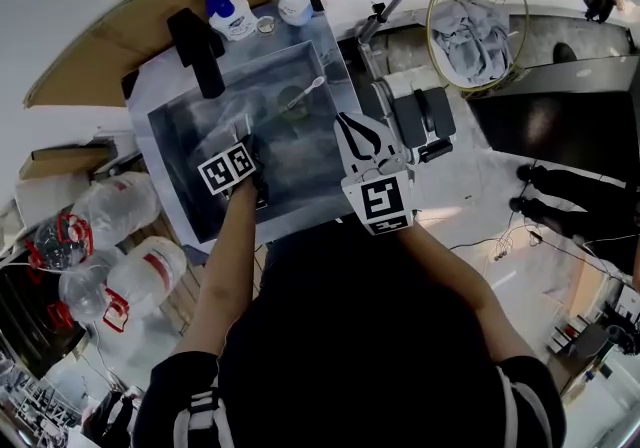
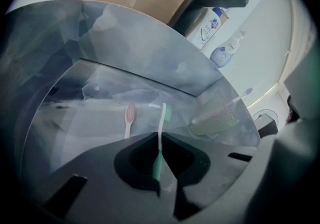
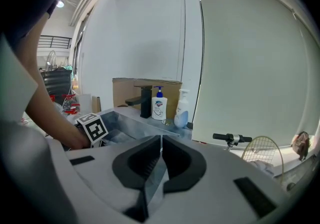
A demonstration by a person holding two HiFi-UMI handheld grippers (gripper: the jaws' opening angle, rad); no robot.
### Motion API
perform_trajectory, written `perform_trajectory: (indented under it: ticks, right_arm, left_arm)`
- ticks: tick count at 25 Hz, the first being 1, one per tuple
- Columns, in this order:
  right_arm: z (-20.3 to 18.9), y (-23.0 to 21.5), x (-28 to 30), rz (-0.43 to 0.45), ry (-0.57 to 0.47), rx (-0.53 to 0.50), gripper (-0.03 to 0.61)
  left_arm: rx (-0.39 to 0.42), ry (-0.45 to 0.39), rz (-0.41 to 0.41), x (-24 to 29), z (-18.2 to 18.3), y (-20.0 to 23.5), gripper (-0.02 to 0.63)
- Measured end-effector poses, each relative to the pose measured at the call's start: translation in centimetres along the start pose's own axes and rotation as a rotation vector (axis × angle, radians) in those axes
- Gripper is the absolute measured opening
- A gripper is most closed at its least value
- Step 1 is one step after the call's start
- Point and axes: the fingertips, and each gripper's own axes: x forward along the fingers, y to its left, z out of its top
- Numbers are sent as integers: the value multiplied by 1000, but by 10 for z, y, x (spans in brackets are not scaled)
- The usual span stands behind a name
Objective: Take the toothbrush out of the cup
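Left gripper (image 2: pixel 160 138) pinches toothbrush (image 2: pixel 162 115), handle end hidden between jaws.

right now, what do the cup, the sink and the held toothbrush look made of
Cup: translucent pale green, probably plastic; its wall is dimpled and light passes through.
Sink: dull grey metal, likely brushed steel, with soft blurred reflections.
Toothbrush: smooth plastic, white with green handle.

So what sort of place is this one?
Likely a washbasin set up in a workshop or lab: a steel sink with a black tap, soap bottles behind it, water jugs beside.
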Motion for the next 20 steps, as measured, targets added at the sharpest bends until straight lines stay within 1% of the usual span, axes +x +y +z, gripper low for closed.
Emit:
perform_trajectory:
  ticks: [7, 11, 12, 13, 14, 15, 18, 20]
  right_arm:
    - [2, 7, 3, 17, -2, -9, 29]
    - [3, 9, 0, 21, -8, -13, 29]
    - [3, 9, -1, 19, -11, -14, 29]
    - [4, 8, -2, 18, -13, -14, 29]
    - [4, 8, -3, 17, -16, -15, 29]
    - [4, 9, -4, 17, -19, -15, 29]
    - [5, 11, -8, 22, -26, -17, 29]
    - [5, 11, -10, 24, -30, -17, 29]
  left_arm:
    - [-30, 10, 0, 4, -2, 4, 38]
    - [-28, -8, -2, -2, 1, 4, 38]
    - [-27, -16, -8, -3, 2, 3, 44]
    - [-27, -22, -13, -5, 3, 2, 74]
    - [-29, -28, -17, -6, 4, 1, 133]
    - [-32, -33, -21, -8, 4, 0, 146]
    - [-15, -65, -31, -19, 8, -7, 150]
    - [35, -96, -38, -30, 13, -16, 152]
